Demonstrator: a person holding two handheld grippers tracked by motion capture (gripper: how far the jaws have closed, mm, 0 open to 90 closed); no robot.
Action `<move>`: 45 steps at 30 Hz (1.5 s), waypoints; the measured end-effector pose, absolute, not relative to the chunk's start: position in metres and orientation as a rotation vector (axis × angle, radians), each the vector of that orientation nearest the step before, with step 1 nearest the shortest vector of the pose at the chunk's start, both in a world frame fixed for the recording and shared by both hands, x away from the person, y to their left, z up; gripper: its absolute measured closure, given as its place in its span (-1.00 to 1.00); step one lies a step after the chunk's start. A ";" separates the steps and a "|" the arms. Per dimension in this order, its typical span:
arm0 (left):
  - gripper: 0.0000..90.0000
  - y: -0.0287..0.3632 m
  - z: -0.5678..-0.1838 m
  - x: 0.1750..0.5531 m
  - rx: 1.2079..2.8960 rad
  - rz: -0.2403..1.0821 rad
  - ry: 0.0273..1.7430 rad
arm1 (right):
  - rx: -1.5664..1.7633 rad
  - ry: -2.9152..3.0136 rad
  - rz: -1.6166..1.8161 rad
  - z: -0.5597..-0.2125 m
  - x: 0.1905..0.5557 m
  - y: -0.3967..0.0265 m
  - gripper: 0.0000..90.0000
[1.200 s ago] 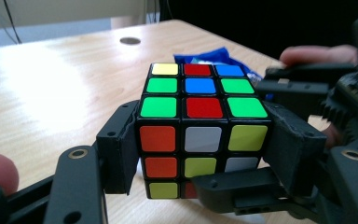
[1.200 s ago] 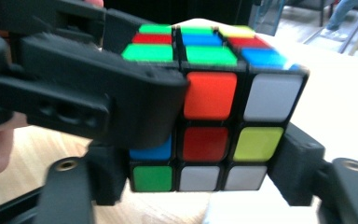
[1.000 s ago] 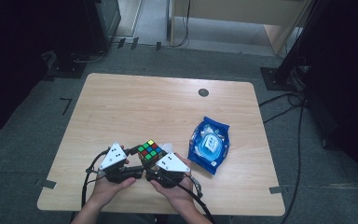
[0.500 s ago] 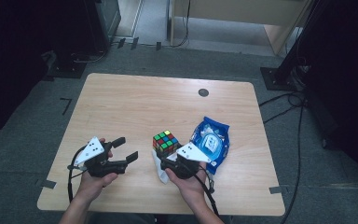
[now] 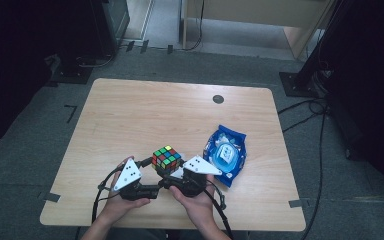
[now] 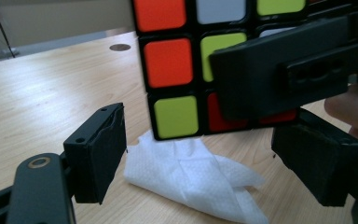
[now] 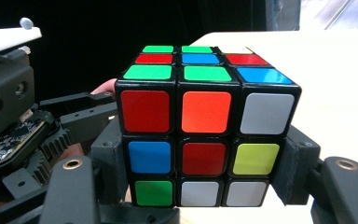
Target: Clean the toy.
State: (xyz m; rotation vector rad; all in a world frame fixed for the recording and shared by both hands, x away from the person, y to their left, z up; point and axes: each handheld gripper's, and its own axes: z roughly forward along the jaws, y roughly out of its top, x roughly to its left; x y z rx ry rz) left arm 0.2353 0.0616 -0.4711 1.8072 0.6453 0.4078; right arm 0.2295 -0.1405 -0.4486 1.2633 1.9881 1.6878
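A scrambled Rubik's cube [image 5: 166, 159] hangs just above the table's near side. My right gripper [image 5: 170, 171] is shut on it: in the right gripper view the two pads [image 7: 294, 164] press the lower layers of the cube [image 7: 200, 121] from both sides. My left gripper [image 5: 152, 176] sits close on the left, open. Its jaws have just been opening and now stand wide apart [image 6: 205, 154]. The cube [image 6: 182, 70] hangs over the gap between them, untouched by them. A crumpled white tissue [image 6: 200, 179] lies on the wood under it.
A blue packet of wipes [image 5: 225, 155] lies right of the hands. A small dark round cap [image 5: 218, 99] sits in the wooden table [image 5: 145, 115] near its far edge. Cables trail from both grippers toward the near edge. Dark stands and cables surround the table.
Half a second ago the left gripper stood apart at the left and the cube was further right. Now both grippers are back together, the cube still in the right one, the left jaws wider.
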 end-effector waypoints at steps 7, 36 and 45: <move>-0.57 0.058 -0.470 0.232 1.786 0.413 0.634 | 1.322 1.997 1.695 -0.451 0.228 -0.134 -0.24; -0.25 0.060 -0.479 0.230 1.856 0.430 0.552 | 1.546 2.007 1.789 -0.453 0.239 -0.149 -0.25; -0.33 0.052 -0.481 0.229 1.852 0.429 0.587 | 1.509 2.004 1.739 -0.452 0.232 -0.140 -0.25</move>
